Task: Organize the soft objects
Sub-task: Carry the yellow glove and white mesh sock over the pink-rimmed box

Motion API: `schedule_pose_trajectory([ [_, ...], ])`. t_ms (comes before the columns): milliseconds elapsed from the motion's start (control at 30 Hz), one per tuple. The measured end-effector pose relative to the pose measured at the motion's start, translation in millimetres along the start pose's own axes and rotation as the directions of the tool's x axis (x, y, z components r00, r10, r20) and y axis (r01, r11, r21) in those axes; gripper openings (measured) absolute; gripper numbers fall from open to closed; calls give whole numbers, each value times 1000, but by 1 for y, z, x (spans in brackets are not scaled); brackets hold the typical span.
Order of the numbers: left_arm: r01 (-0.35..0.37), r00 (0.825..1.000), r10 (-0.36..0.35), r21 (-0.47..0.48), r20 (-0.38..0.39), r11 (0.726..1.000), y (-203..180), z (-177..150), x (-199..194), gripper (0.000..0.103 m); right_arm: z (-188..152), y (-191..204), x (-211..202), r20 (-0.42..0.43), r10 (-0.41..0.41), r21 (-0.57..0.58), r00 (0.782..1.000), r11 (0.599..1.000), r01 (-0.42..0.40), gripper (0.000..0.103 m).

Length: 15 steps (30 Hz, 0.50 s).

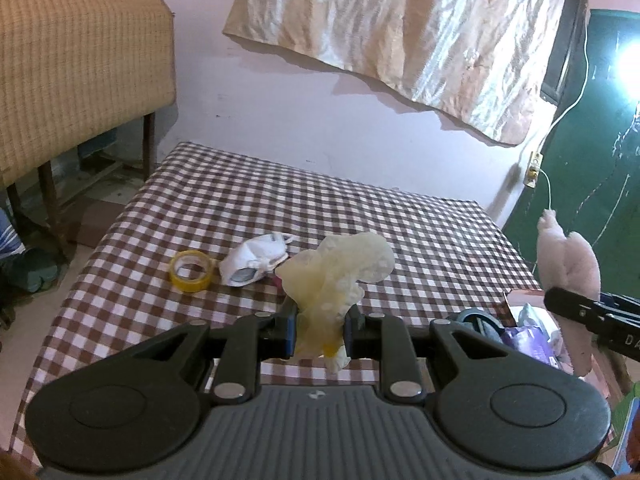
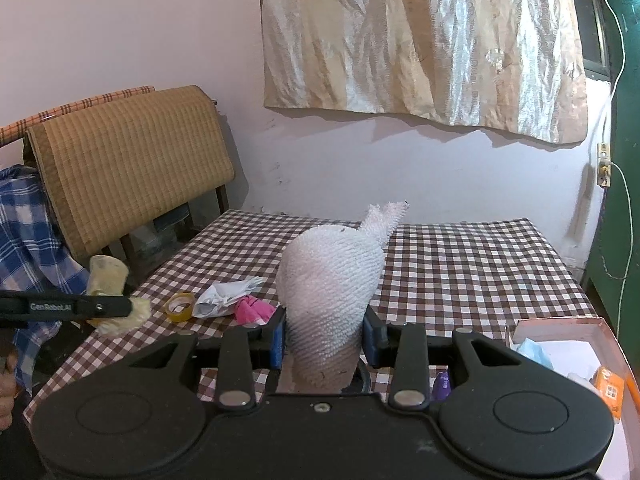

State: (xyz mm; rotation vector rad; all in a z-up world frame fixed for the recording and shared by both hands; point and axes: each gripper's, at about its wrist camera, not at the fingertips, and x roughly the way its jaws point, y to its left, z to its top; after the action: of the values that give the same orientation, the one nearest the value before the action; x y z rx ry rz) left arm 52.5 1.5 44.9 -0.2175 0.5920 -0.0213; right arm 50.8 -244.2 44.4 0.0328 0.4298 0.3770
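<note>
My left gripper (image 1: 319,330) is shut on a pale yellow rubber glove (image 1: 340,268) and holds it above the checkered table (image 1: 360,208). It also shows at the left of the right wrist view (image 2: 114,308). My right gripper (image 2: 324,338) is shut on a fluffy white cloth (image 2: 332,280) that stands up between its fingers; it shows as a pinkish cloth (image 1: 568,256) at the right of the left wrist view. On the table lie a white face mask (image 1: 254,260), a pink cloth (image 2: 252,308) and a yellow tape roll (image 1: 191,271).
A pink-rimmed box (image 2: 568,344) with soft items and packets sits at the table's near right corner. A wooden bench with a woven mat (image 2: 128,160) stands left of the table. A green door (image 1: 592,160) and a hanging cable (image 2: 624,200) are at the right.
</note>
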Motion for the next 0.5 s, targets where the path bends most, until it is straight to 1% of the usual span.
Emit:
schedule_pose_trajectory([
  [333,31,1000,-31,56,1,998,-34,5,11,24,4,-6,4,-2,10,-17,1000,1000,-10,45],
  [500,55,998,-55,77,-1,995,-49,7,16,24,5,-12,2,2,3,-20,1000,1000,-3,45],
])
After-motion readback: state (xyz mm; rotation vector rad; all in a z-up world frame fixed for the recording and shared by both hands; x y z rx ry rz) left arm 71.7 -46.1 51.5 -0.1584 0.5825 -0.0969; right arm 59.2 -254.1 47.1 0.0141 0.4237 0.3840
